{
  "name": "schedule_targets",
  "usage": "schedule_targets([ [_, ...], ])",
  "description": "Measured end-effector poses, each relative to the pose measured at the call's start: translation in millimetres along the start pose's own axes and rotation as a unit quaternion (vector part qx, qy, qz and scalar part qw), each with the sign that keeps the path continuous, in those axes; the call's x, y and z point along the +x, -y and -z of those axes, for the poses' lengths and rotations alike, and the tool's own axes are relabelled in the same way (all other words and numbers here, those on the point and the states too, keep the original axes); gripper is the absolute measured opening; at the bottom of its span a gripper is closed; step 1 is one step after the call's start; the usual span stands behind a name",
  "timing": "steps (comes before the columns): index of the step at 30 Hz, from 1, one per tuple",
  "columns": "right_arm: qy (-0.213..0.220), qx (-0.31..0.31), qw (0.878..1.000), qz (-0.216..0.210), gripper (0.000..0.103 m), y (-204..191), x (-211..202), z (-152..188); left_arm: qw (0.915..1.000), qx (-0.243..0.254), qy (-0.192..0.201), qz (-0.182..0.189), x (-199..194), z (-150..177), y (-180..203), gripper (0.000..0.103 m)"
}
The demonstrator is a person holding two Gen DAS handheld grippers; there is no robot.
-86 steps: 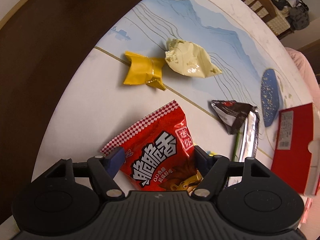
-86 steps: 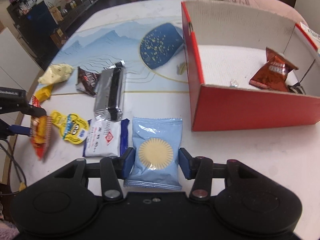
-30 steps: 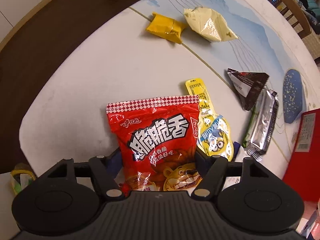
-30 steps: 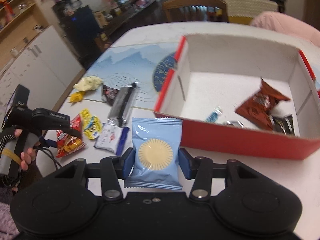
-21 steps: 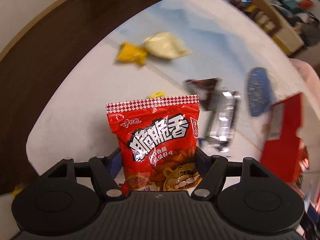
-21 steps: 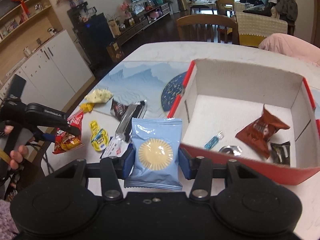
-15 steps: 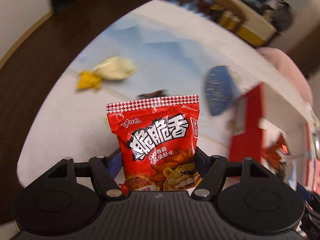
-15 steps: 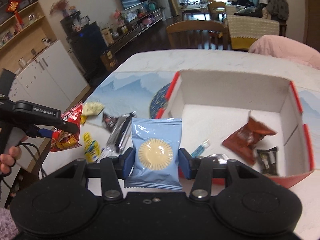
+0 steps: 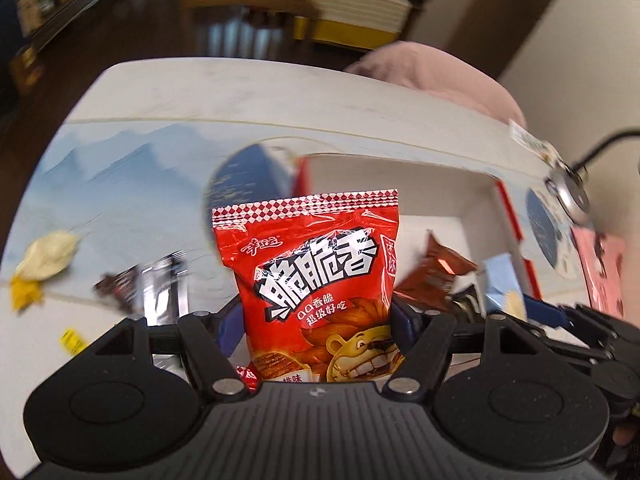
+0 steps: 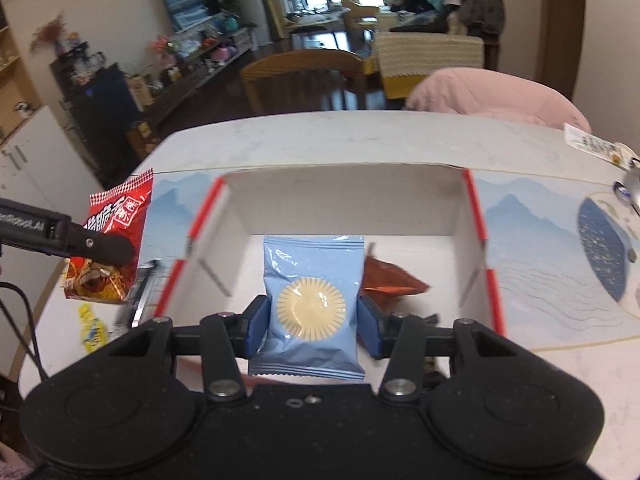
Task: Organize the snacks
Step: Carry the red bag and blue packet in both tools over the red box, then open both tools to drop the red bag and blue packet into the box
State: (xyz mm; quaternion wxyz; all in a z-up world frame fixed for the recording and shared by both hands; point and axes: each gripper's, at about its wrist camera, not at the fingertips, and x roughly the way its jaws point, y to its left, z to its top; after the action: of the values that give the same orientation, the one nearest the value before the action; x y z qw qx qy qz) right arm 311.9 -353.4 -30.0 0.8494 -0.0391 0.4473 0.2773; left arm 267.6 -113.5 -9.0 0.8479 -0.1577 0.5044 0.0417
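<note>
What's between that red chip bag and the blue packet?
In the right claw's view, the box's red-edged left wall stands between the red chip bag and blue packet.

Each camera sits just behind its own fingers, looking steeply down and forward. The right view hangs close above the box [image 10: 474, 216], facing the far chairs. The left view looks from the box's left side. Both share the box, table [image 9: 168, 92] and brown packet [image 10: 390, 280].
</note>
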Motion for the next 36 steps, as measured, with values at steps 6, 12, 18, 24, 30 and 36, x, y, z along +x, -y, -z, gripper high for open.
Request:
schedule_targets([
  [6, -0.02, 0.012, 0.999, 0.022, 0.047, 20, 17, -2, 0.9978, 0.063, -0.02, 0.002, 30, -5, 43, 0.071],
  [12, -0.039, 0.003, 0.998, 0.045, 0.047, 28, 36, -1, 0.993, 0.104, -0.056, 0.004, 66, -8, 70, 0.071],
  [18, -0.055, -0.011, 0.997, 0.059, 0.047, 26, 51, 2, 0.9886, 0.128, -0.078, -0.017, 94, -6, 80, 0.072],
  [24, -0.071, -0.014, 0.995, 0.062, 0.047, 28, 61, 7, 0.9855, 0.134, -0.101, -0.026, 112, 1, 81, 0.072],
  [30, -0.072, -0.014, 0.996, 0.057, 0.047, 32, 58, 12, 0.9862, 0.125, -0.105, -0.028, 117, 6, 78, 0.073],
  [36, -0.057, -0.014, 0.997, 0.047, 0.05, 33, 44, 12, 0.9898, 0.104, -0.095, -0.019, 109, 7, 69, 0.078],
])
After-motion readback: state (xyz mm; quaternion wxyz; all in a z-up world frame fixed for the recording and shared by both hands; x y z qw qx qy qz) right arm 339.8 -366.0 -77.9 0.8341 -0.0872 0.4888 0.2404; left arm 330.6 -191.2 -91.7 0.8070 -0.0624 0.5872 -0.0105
